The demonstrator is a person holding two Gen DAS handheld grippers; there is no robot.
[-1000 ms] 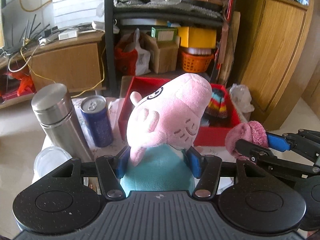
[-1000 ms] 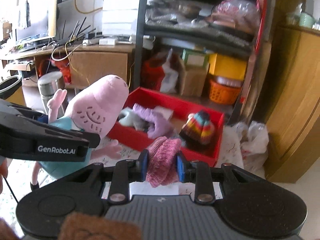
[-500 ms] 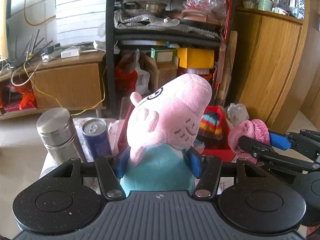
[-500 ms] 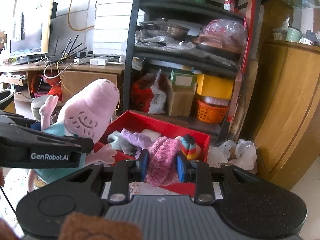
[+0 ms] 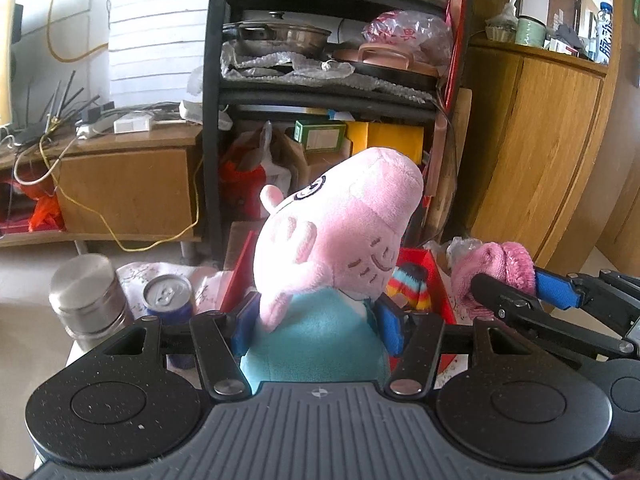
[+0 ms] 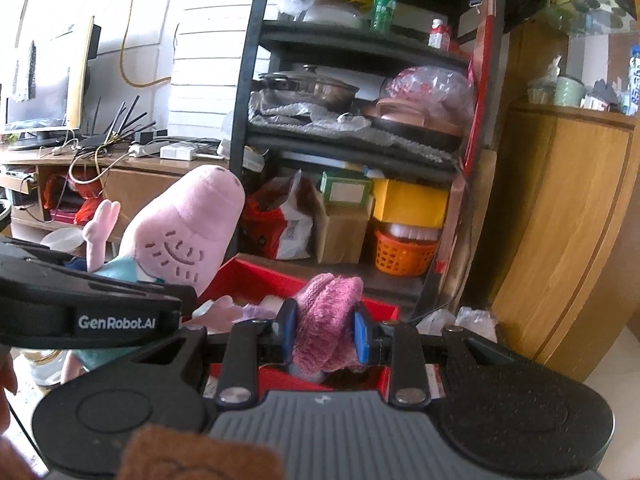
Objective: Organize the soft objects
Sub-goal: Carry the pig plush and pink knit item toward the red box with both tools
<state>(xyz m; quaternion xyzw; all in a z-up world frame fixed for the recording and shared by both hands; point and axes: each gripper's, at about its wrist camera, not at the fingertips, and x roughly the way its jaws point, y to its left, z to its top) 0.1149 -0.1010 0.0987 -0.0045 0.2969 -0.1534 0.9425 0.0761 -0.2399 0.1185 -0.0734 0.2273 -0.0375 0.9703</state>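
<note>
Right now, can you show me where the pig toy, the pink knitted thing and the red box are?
pig toy [image 5: 340, 240], left wrist view, on its pink head.
pink knitted thing [image 6: 326, 316], right wrist view, on its bunched middle.
red box [image 6: 256, 276], right wrist view, on its back wall.

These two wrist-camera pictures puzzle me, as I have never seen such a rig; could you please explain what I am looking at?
There is no robot here: a person holds a two-finger tool in each hand, and each tool carries a fisheye camera looking forward along its fingers. The black plate at the bottom of each picture is the tool itself.

In the left wrist view, the left tool grips a pink pig plush toy by its teal body. In the right wrist view, the right tool is clamped on a pink knitted item; each tool also shows in the other's picture.

Beyond them lies a red tray holding more soft things, including a striped knitted hat. Left of it stand a steel flask and a blue drink can.
</note>
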